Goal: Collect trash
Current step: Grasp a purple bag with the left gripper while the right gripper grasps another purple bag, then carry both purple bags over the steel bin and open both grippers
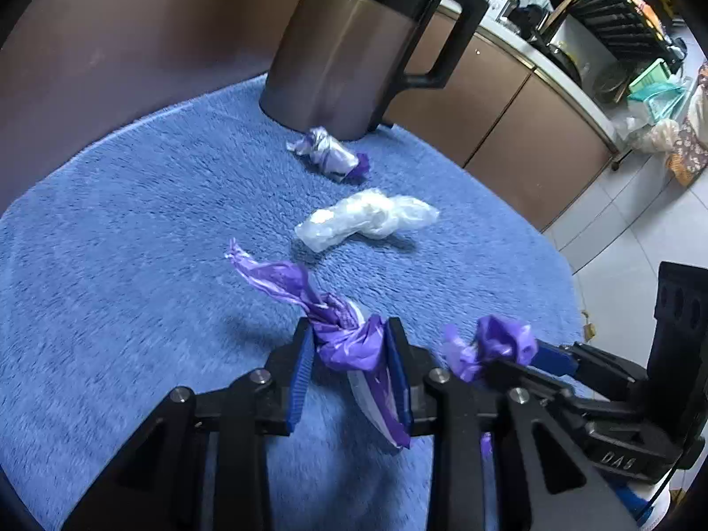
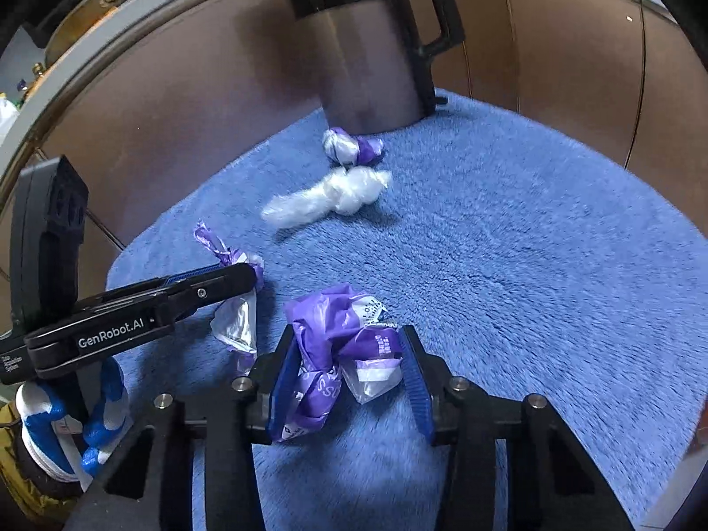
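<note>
My left gripper (image 1: 352, 336) is shut on a twisted purple plastic wrapper (image 1: 340, 332), held just above the blue fluffy mat (image 1: 132, 230). My right gripper (image 2: 347, 354) is shut on a crumpled purple and white wrapper (image 2: 340, 340); it shows in the left wrist view (image 1: 500, 345) too. The left gripper and its wrapper (image 2: 234, 309) appear at the left of the right wrist view. A clear plastic wad (image 1: 367, 217) lies on the mat ahead, also seen in the right wrist view (image 2: 327, 197). A small purple and white wrapper (image 1: 329, 155) lies by the bin, seen again in the right wrist view (image 2: 352, 146).
A tall grey bin with a black handle (image 1: 349, 48) stands at the mat's far edge, against brown cabinet doors (image 1: 509, 124). Tiled floor (image 1: 632, 225) lies to the right of the mat. A cluttered counter with a green basket (image 1: 650, 84) is far right.
</note>
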